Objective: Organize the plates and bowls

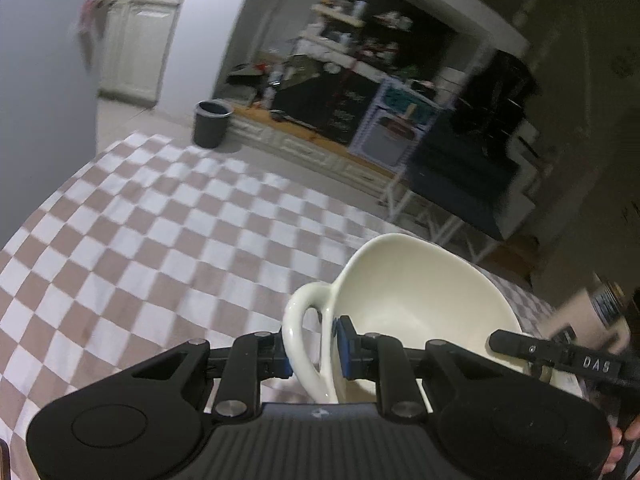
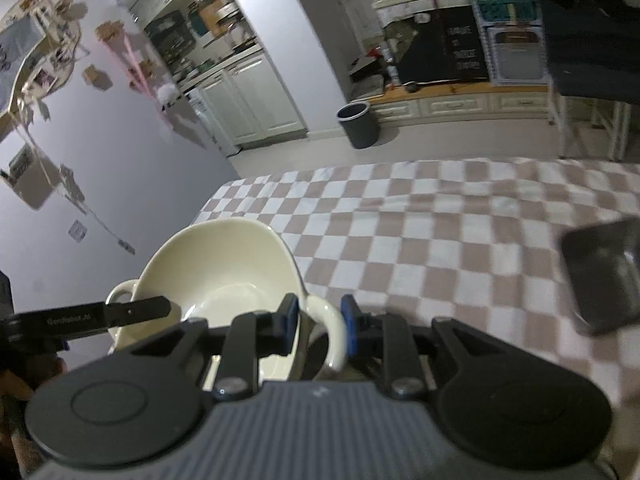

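Pale wall (image 2: 120, 152), white cabinets (image 2: 256, 100), grey bin (image 2: 359, 125), checkered cloth (image 1: 160, 240)

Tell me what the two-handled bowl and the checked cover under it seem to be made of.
Bowl: likely glazed ceramic; cream, smooth, thick rounded rim and loop handles, soft sheen inside. Glossy melamine cannot be ruled out.
Checked cover: woven fabric, matte; pale brown and white squares, with soft creases showing in the right wrist view.

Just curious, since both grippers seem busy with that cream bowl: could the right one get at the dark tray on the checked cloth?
Probably not yet: the right gripper is clamped on the bowl's handle. Otherwise bare cloth leads to the tray.
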`<state>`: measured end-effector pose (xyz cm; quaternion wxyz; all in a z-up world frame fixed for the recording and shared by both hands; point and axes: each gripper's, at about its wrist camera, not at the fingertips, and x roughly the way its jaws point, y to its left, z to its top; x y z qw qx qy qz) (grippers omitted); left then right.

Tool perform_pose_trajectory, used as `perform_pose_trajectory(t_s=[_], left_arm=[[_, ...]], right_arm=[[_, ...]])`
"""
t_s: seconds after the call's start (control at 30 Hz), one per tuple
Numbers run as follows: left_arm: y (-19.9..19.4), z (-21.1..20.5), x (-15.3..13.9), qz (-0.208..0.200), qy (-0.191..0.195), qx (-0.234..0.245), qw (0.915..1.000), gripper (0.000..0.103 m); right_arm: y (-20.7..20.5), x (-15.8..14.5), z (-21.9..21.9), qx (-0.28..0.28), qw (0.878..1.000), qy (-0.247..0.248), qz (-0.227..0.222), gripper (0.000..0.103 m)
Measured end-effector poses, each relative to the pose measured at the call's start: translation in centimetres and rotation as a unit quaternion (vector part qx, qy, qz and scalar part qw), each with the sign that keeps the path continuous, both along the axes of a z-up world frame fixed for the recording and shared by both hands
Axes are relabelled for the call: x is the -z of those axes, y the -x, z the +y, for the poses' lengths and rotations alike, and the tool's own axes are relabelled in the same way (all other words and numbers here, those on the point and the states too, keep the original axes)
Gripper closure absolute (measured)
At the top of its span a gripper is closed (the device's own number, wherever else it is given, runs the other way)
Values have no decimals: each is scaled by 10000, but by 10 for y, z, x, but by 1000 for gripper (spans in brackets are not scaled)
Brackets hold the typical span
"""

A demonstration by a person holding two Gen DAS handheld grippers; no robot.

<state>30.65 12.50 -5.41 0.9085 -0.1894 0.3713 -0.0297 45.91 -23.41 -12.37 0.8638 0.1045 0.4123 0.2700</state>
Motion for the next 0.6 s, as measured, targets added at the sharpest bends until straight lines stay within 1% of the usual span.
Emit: perform_pose_trajectory(t_s=[0.07,0.13,0.2,0.43,0.6], left_arm=[[9,-14,-4,-68,-26,170,9998,82],[19,-27,-8,-113,-29,319,9994,82],[28,-39,-11,-156,-46,452,9988,82],[53,-81,-15,-222,-295,911,9952,82],[61,-109,-15,-222,-398,1226,9914,82]], right_arm=[[14,-6,-13,127,9999,31,-20,75],[30,-11,-24,213,9996,133,-140,75],[47,-14,-37,347,9992,120,-176,75],[87,-5,-86,854,9961,-208,-56,75],[104,-1,-109,1112,9935,-230,-39,75]])
